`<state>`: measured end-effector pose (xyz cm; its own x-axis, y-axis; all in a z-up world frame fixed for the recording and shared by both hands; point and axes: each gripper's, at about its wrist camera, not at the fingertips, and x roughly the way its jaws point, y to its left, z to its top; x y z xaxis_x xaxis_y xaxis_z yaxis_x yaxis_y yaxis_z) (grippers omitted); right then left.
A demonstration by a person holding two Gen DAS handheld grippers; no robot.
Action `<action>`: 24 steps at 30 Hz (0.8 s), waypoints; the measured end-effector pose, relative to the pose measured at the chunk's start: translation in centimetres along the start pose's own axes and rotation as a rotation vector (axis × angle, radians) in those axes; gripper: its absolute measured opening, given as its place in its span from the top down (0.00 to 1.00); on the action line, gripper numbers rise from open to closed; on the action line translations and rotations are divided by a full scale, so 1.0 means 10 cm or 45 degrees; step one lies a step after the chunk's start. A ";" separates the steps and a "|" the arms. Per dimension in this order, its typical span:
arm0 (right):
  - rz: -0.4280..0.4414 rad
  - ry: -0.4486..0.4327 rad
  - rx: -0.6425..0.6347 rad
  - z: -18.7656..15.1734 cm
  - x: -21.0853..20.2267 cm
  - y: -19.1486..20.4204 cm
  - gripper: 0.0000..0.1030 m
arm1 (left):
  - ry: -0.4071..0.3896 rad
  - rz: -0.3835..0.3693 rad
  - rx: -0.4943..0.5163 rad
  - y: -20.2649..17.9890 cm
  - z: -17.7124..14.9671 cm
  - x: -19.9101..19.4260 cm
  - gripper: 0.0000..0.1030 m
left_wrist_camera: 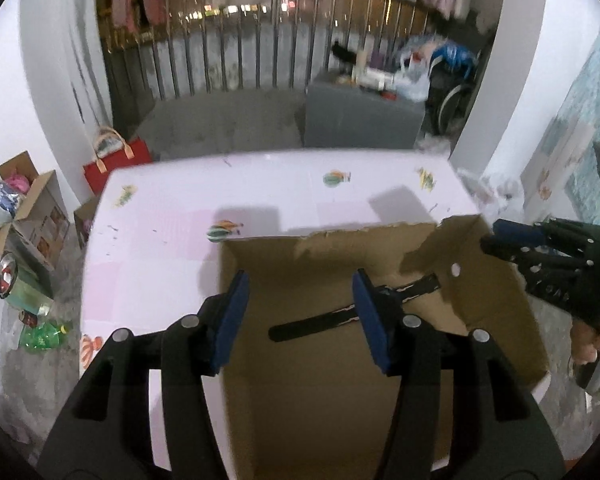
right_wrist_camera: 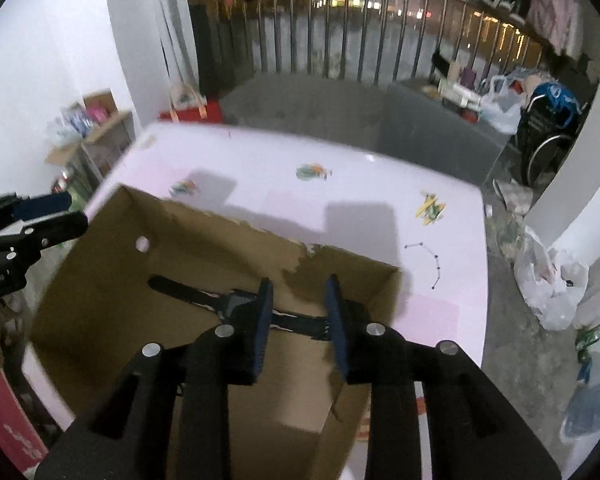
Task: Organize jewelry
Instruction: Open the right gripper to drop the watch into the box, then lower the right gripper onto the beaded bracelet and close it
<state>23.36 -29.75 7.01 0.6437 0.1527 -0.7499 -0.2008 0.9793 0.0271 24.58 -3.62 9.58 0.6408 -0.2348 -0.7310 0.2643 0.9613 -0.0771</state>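
Hovering above an open cardboard box, the left gripper fills the lower centre of its own view with its blue-padded jaws spread wide and nothing between them. Inside the box, a black wristwatch lies flat on the cardboard floor, its strap running diagonally from centre toward the upper right of the frame. The right gripper enters at the right edge of this view, near the box's right wall; its jaw gap is hard to read from here.

From the right wrist view, the right gripper sits low in the middle, jaws parted and holding nothing, with the watch lying in the box beyond the fingertips. A thin beaded necklace lies on the pale pink table in the right part of the frame, just outside the box's far corner. Small colourful stickers dot the tabletop.
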 end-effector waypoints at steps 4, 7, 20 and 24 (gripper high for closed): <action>0.048 -0.177 -0.012 -0.27 -0.55 0.09 0.67 | -0.132 0.004 -0.012 0.16 -0.30 -0.49 0.46; 0.074 -0.295 -0.033 -0.59 -0.91 0.21 0.67 | -0.230 0.014 -0.046 0.28 -0.62 -0.84 0.46; 0.232 -0.296 -0.146 -1.88 -0.78 1.04 0.67 | -0.325 0.016 -0.101 0.39 -2.03 -1.08 0.44; 0.215 -0.267 -0.139 -2.03 -0.52 1.20 0.67 | -0.260 0.051 0.001 0.27 -2.24 -0.76 0.44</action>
<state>2.65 -21.47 -2.18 0.7307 0.3475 -0.5876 -0.3889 0.9193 0.0599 4.25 3.94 -0.24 0.7835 -0.2211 -0.5807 0.2365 0.9703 -0.0503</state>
